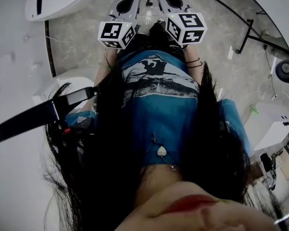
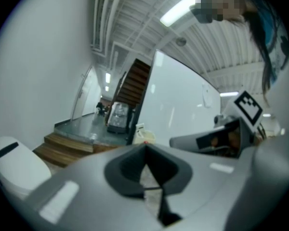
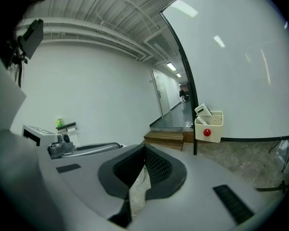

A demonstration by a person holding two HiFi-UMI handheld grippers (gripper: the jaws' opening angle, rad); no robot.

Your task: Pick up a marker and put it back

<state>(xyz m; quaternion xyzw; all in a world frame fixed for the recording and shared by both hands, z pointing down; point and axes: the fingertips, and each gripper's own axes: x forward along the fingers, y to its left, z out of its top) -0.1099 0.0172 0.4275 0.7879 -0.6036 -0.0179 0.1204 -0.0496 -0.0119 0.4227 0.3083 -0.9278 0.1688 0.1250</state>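
2 grippers shut, nothing held

the jaws of the left gripper [image 2: 145, 148] and the right gripper [image 3: 144, 148] were pressed together on nothing, both held low before the person [image 1: 159, 95], seemingly idle. no marker showed; it likely sat in the white box [image 3: 216, 124] on the whiteboard [image 3: 241, 71], well apart.

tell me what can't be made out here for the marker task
Marker: none identifiable; the contents of the white box on the whiteboard, right gripper view, are too small.
Floor straight below: head view, hidden by hair and blue shirt.
Object at the foot of the stairs: left gripper view, blurred and small.
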